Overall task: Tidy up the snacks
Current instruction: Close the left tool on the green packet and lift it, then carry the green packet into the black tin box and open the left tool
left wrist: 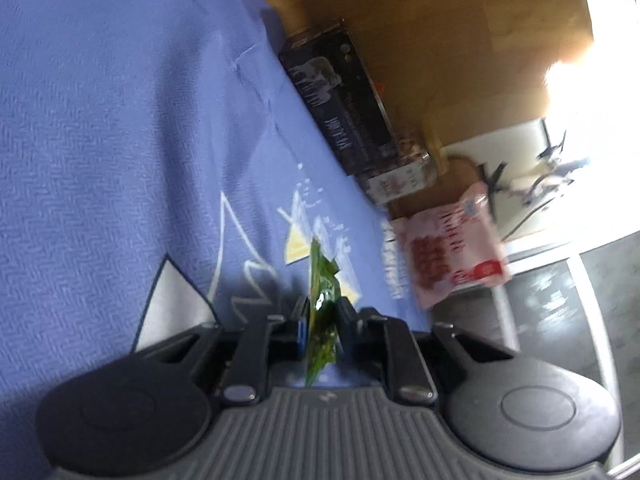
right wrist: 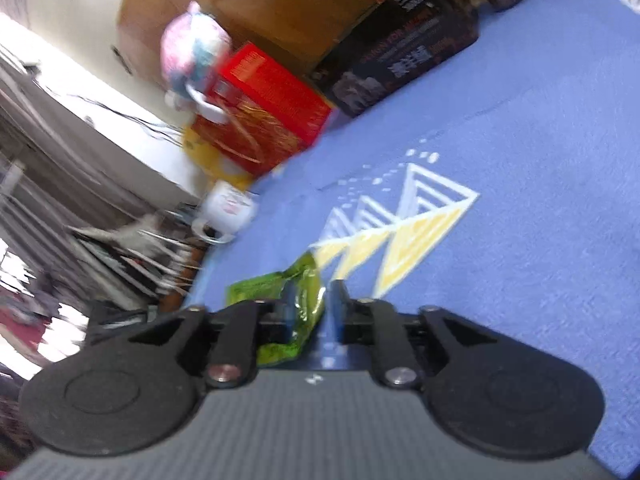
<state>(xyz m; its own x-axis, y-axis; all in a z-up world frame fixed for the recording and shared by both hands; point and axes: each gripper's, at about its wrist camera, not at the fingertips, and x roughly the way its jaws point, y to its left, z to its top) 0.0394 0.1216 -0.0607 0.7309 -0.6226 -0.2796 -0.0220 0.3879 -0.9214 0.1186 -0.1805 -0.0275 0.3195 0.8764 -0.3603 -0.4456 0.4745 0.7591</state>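
Observation:
My left gripper [left wrist: 320, 312] is shut on a small dark green snack packet [left wrist: 322, 300], held edge-on above the blue tablecloth [left wrist: 100, 140]. A pink and white snack bag [left wrist: 452, 252] lies near the cloth's far right edge. My right gripper [right wrist: 312, 304] is shut on a bright green snack packet [right wrist: 292, 292] that bulges out to the left of the fingers, above the blue cloth [right wrist: 520, 140].
A black box [left wrist: 344, 108] and a small patterned box [left wrist: 400, 176] stand along a wooden board. In the right wrist view there are a red box [right wrist: 264, 108], a black box [right wrist: 404, 48], a pink plush toy [right wrist: 192, 52] and a white mug [right wrist: 228, 208] at the cloth's edge.

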